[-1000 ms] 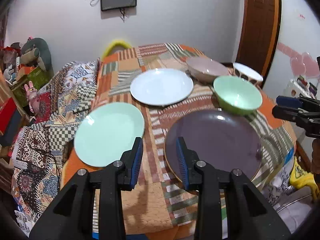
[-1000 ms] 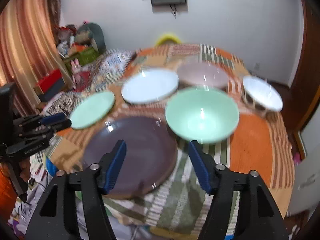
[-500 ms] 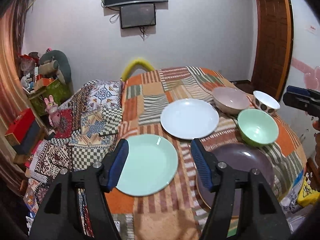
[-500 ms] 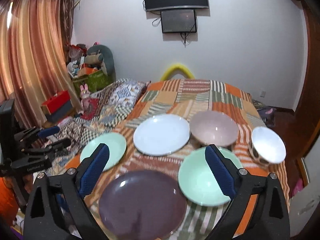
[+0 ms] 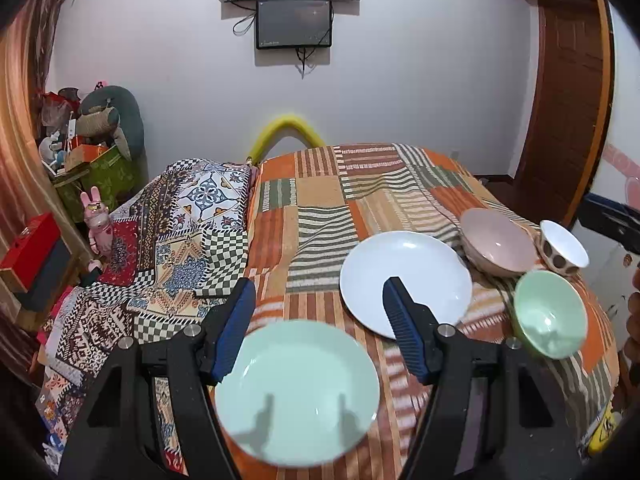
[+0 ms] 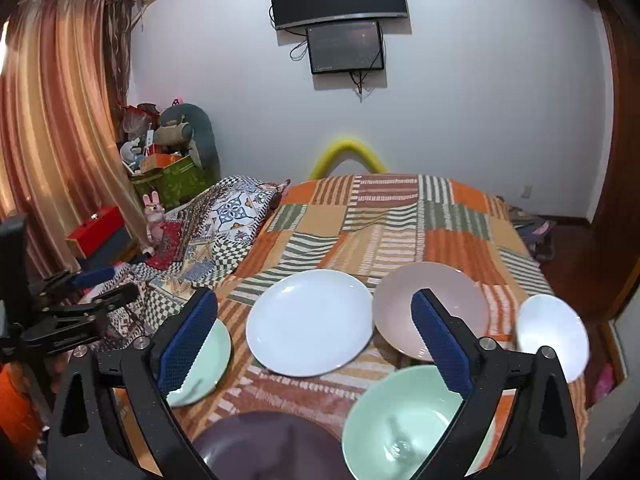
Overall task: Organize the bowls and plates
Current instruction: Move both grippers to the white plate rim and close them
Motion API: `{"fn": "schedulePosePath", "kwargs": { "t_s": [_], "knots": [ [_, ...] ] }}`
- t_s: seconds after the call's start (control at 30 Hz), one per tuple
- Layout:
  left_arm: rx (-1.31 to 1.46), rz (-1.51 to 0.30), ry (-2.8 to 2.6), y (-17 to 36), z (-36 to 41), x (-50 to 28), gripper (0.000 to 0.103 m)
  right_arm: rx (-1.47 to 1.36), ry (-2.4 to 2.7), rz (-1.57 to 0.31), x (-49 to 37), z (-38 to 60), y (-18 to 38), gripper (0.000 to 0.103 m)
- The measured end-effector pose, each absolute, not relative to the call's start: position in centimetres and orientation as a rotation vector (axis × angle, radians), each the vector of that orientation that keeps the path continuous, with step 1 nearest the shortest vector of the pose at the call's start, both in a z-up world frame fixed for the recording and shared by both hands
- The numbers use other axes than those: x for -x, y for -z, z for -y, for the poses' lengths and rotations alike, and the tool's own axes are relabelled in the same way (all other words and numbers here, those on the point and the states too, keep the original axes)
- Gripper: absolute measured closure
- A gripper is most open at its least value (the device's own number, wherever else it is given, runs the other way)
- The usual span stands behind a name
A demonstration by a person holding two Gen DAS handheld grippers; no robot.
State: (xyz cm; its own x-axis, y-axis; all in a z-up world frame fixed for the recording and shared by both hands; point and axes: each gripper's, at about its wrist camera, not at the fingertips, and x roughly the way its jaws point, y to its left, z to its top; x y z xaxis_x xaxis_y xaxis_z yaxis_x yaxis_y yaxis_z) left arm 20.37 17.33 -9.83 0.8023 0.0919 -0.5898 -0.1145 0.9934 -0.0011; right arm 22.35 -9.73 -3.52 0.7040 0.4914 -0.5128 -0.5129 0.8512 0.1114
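- Here, at the far left of the right wrist view, the left gripper [image 6: 106, 284] shows side-on, its lower part cut by the frame edge; in its own view the left gripper [image 5: 316, 330] stands with jaws apart and nothing between the pads, which hang above the plates without touching them
- The mint green plate [image 5: 297, 392] lies flat on the striped patchwork blanket [image 5: 320, 200], nearest the left gripper and blurred; the gripper's fingers cover its left rim, and two finger shadows fall on its face
- In the right wrist view, only a sliver of that plate is visible behind the left blue pad
- The white plate [image 5: 404, 280] sits just beyond it, towards the middle of the blanket; the left gripper's right finger hides part of its near side
- The dark purple plate [image 6: 272, 446] is cut off by the lower edge of the right wrist view; in the left wrist view I cannot make it out behind the gripper body
- The right gripper [image 6: 316, 332] has its jaws opening, very wide, with nothing between them
- The pink bowl [image 6: 430, 310] stands just right of the white plate, whether their rims touch is unclear; the right gripper's right finger crosses its front
- The mint green bowl [image 6: 404, 420] is close under that finger, its right side hidden and its near rim cut off
- The small white bowl [image 6: 552, 336] with brown spots on its outer wall stands furthest right, blurred at its edge
- At the right border of the left wrist view, a dark part of the right gripper and a bit of a hand [image 5: 632, 320] peek in, too cropped to read
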Motion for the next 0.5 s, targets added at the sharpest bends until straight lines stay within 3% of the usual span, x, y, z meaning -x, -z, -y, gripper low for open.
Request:
{"fn": "schedulePosePath", "kwargs": {
  "t_s": [0.3,0.5],
  "knots": [
    [0.064,-0.730,-0.061,14.1,-17.9,-26.7,0.037,0.143,-0.558,-0.729,-25.9,6.7,7.3,0.005],
    [0.068,-0.798,-0.021,17.2,-17.8,-30.0,0.038,0.237,-0.570,-0.880,-28.7,5.4,9.7,0.038]
  ]
}}
